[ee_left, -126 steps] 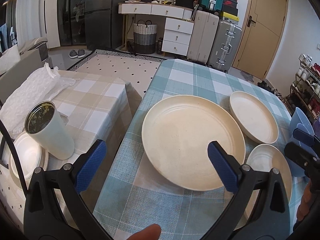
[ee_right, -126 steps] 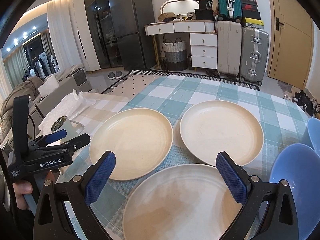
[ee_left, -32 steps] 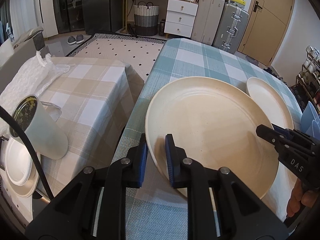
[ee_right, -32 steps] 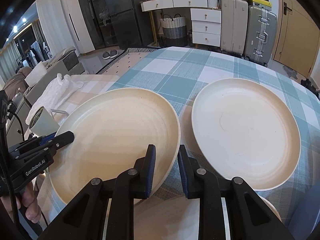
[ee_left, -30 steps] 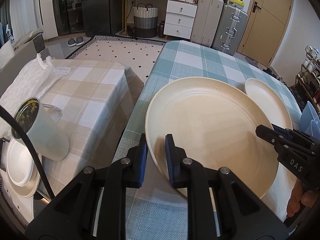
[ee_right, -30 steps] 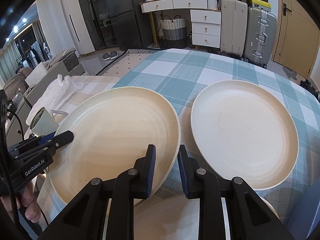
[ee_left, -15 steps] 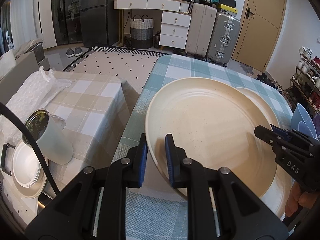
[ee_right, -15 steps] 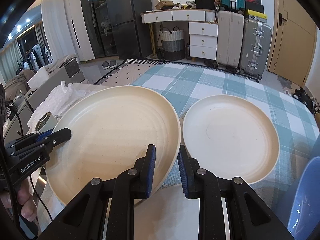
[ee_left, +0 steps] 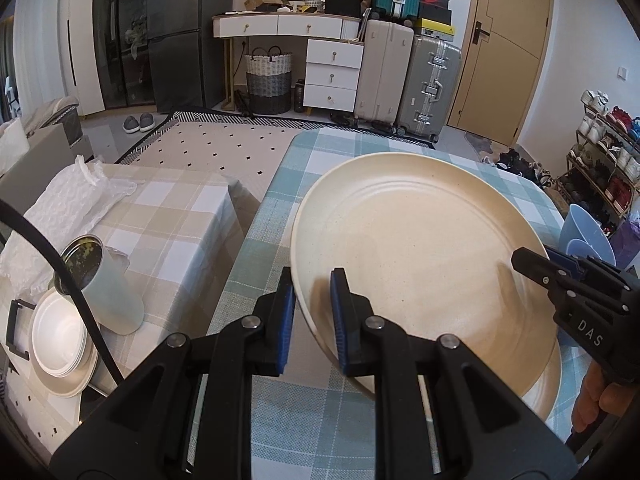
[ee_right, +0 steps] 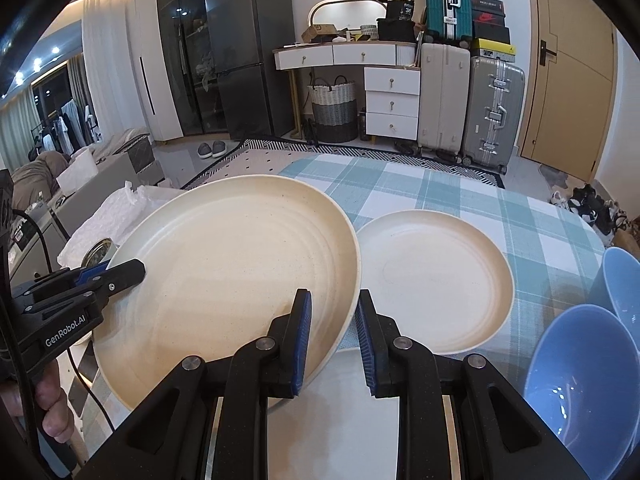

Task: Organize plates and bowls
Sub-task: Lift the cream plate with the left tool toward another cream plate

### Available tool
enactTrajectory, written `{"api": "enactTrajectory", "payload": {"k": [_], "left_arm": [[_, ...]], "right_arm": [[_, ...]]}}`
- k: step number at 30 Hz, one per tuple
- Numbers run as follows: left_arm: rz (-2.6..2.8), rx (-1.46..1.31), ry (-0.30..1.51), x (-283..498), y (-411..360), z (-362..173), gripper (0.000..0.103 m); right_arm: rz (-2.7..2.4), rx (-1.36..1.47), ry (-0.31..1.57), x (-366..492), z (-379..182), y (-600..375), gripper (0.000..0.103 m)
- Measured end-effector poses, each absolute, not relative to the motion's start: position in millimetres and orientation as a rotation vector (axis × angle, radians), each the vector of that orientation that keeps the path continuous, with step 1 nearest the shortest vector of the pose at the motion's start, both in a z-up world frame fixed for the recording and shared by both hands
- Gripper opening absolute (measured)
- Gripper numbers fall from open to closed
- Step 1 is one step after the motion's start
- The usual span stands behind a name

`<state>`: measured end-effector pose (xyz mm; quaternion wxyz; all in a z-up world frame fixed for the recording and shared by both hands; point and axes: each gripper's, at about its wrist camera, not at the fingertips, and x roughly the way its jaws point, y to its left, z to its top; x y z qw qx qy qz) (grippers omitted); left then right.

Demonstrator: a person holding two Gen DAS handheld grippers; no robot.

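Both grippers hold one large cream plate (ee_left: 412, 248) (ee_right: 240, 272) above the teal checked table (ee_left: 280, 208), slightly tilted. My left gripper (ee_left: 312, 280) is shut on its left rim and shows in the right wrist view as the left gripper (ee_right: 128, 272). My right gripper (ee_right: 330, 304) is shut on its right rim; the left wrist view shows this right gripper (ee_left: 528, 260) at the plate's far side. A second cream plate (ee_right: 436, 280) lies on the table to the right. A third pale plate (ee_right: 352, 400) lies under my right gripper. Two blue bowls (ee_right: 576, 376) stand at the right.
A lower side table with a beige checked cloth (ee_left: 172, 216) stands to the left. It carries a pale tin mug (ee_left: 100, 284), a stack of white dishes (ee_left: 60, 340) and bubble wrap (ee_left: 64, 208). Suitcases and a drawer unit line the far wall.
Both grippers have risen with the large plate between them. It now hangs higher over the table, and the plates left on the cloth look smaller and lower.
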<state>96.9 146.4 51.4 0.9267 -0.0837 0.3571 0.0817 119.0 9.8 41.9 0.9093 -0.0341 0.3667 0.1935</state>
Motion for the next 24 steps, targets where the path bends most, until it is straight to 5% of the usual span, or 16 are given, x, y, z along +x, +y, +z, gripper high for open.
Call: {"api": "enactTrajectory", "payload": {"k": [24], "left_arm": [[0.088, -0.101, 0.707, 58.9, 81.6, 78.2, 0.015]], "right_arm": [[0.327, -0.022, 0.724, 55.4, 64.6, -35.8, 0.023]]}}
